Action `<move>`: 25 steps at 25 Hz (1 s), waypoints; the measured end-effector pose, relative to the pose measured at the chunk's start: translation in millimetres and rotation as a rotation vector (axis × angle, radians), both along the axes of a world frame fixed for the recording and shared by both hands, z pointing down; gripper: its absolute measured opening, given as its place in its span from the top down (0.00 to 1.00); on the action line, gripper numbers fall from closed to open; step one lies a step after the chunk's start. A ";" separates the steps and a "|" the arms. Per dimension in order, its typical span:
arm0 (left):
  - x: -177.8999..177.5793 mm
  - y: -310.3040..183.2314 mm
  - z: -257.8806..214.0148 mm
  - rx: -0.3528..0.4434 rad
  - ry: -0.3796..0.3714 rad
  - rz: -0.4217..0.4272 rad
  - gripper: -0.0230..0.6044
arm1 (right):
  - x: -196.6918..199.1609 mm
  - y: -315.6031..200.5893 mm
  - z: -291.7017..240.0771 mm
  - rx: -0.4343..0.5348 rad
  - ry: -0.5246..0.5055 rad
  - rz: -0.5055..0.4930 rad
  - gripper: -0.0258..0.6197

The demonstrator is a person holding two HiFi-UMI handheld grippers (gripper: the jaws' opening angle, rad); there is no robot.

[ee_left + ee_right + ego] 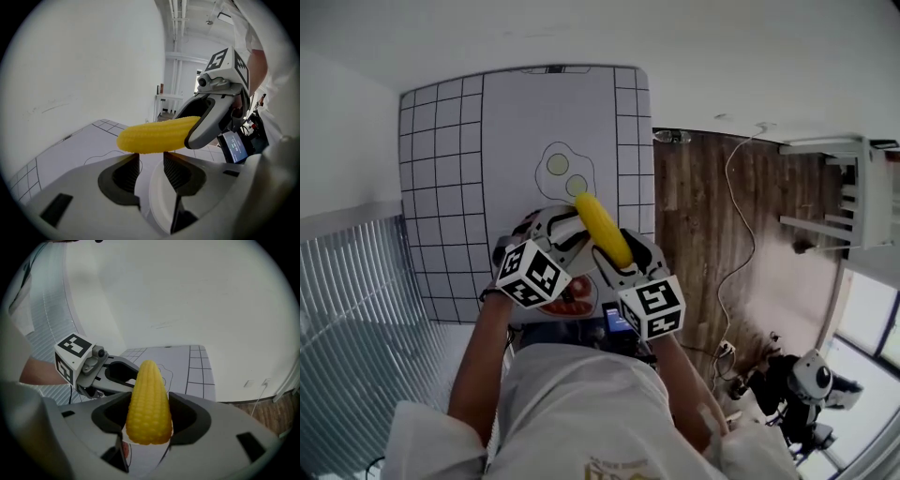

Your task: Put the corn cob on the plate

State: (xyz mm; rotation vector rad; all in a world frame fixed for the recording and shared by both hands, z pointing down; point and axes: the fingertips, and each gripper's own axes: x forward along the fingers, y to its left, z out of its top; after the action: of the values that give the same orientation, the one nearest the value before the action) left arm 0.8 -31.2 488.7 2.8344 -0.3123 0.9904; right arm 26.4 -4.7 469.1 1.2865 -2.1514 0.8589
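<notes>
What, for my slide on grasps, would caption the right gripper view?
Right gripper holds a yellow corn cob between its jaws, tip pointing away over the gridded mat.

Yellow against white
Bright yellow corn cob (603,230); white mat (525,112) gridded black along its edges (pale-yolked egg outline (565,172) inside).

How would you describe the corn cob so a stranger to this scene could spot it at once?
Start at the white table mat with the grid border and move to its near end. There the right gripper clamps in its jaws a bright yellow, knobbly, tapered corn cob. Nothing else nearby is solid yellow; the drawn egg is flat.
</notes>
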 end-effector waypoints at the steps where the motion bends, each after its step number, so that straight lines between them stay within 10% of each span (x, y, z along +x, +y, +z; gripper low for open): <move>1: -3.4 0.9 0.8 -0.002 -0.005 -0.005 0.71 | -3.2 0.7 0.9 -0.004 -0.005 -0.006 0.57; 25: -40.8 40.4 43.5 -0.057 -0.176 -0.084 0.71 | -38.0 37.9 43.7 -0.089 -0.009 -0.093 0.57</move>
State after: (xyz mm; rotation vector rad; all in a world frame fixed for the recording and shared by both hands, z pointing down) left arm -40.0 9.1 532.3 2.6655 -0.4096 1.2126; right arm -11.5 33.2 512.8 1.1317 -2.1364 0.9132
